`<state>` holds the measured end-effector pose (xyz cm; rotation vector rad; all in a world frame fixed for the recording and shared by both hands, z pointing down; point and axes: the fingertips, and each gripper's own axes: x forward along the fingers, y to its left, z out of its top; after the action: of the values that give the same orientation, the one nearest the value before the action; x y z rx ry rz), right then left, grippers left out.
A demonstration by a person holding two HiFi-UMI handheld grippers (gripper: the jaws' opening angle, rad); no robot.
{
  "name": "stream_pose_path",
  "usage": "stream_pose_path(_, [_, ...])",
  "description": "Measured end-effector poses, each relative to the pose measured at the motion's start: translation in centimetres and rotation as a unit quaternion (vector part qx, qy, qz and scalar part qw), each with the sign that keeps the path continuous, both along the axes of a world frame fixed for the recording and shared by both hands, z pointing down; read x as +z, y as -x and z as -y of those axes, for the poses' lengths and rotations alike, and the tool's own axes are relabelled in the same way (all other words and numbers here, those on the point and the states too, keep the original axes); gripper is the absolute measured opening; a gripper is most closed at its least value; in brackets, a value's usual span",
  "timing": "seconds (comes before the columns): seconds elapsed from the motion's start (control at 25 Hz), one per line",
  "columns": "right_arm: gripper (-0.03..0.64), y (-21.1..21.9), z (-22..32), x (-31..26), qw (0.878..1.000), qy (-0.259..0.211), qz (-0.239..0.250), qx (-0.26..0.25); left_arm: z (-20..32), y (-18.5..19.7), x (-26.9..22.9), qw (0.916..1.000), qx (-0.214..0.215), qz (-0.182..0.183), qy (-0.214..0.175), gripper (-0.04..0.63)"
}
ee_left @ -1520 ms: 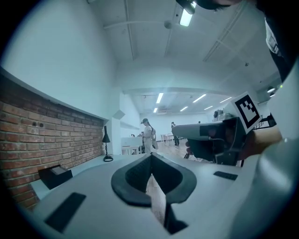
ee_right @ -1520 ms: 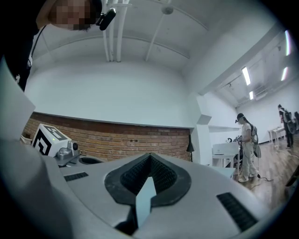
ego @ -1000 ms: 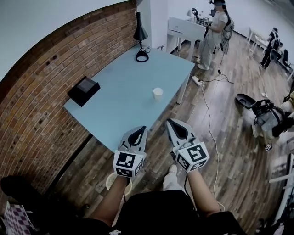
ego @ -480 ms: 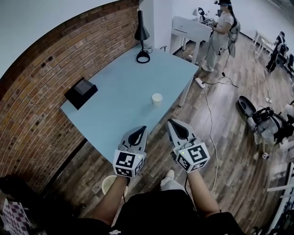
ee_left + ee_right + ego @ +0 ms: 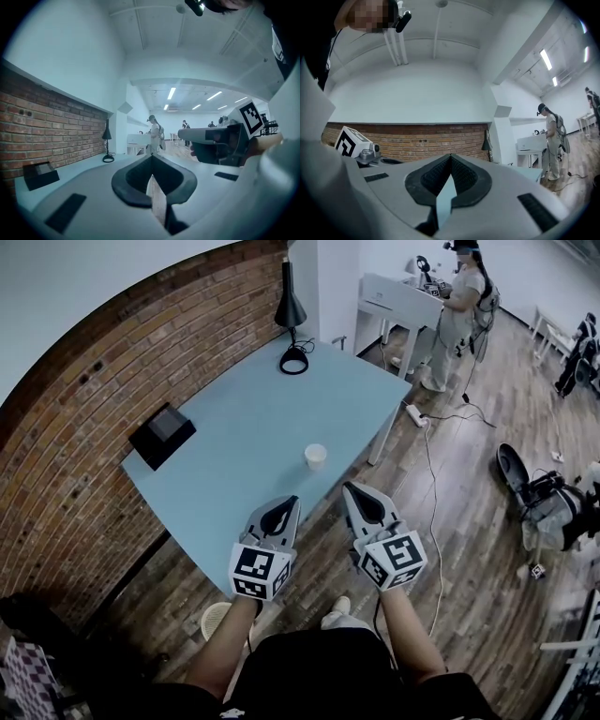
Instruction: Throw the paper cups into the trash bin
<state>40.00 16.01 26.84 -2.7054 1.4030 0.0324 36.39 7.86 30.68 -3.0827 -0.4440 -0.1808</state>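
Left tongs (image 5: 284, 507) and right tongs (image 5: 356, 491) are clenched and empty, so one should open before closing on the paper cup (image 5: 316, 457).

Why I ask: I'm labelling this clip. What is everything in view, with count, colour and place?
brick wall: one, red-brown, along the table's long side
table: one, light blue, against that wall
paper cup: one, white, upright on the table near its open edge
desk lamp: one, black, table's far end
box: one, black, on the table by the wall
power strip: one, white, on the wooden floor beyond the table
bystander: one, light clothes, standing at a white desk at the back
left gripper: one, grey, fingers shut, empty, at the table's near corner
right gripper: one, grey, fingers shut, empty, beside the left
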Motion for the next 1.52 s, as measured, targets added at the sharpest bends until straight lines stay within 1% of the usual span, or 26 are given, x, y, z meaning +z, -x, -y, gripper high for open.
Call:
stream_pose_path(0.32, [0.005,-4.1,-1.0,0.5,1.0,0.021,-0.007,-0.018,-1.6,-3.9,0.3,0.9999,-0.013,0.006,0.007,0.005])
stream_pose_path(0.6, [0.005,-6.9,-1.7,1.0,0.999,0.02,-0.003,-0.039,-2.3,-6.5,0.8,0.9993,-0.036,0.01,0.006,0.005])
stream_pose_path(0.84, [0.005,-8.9,-2.7,1.6,0.999,0.018,-0.001,-0.051,-3.2,-7.9,1.4,0.9986,-0.051,0.011,0.002,0.005])
stream_pose_path(1.0, [0.005,-10.1,-2.9,2.6,0.998,0.023,0.01,-0.055,-3.3,-8.7,2.3,0.998,-0.06,0.019,0.009,0.005])
stream_pose_path(1.16, [0.005,-10.8,-2.4,3.6,0.998,0.028,0.025,-0.054,-2.8,-9.5,2.9,0.9977,-0.063,0.025,0.004,0.005])
stream_pose_path(1.32, [0.005,-11.6,-1.6,4.3,0.998,0.033,0.033,-0.05,-1.5,-11.4,3.5,0.9981,-0.056,0.027,0.001,0.005])
stream_pose_path(1.44, [0.005,-12.8,-1.0,5.0,0.998,0.04,0.036,-0.036,-0.8,-12.8,3.4,0.9993,-0.031,0.007,0.019,0.005])
stream_pose_path(1.52, [0.005,-13.7,-0.6,5.6,0.998,0.043,0.042,-0.025,-0.3,-13.9,3.8,0.9995,-0.016,0.005,0.028,0.005])
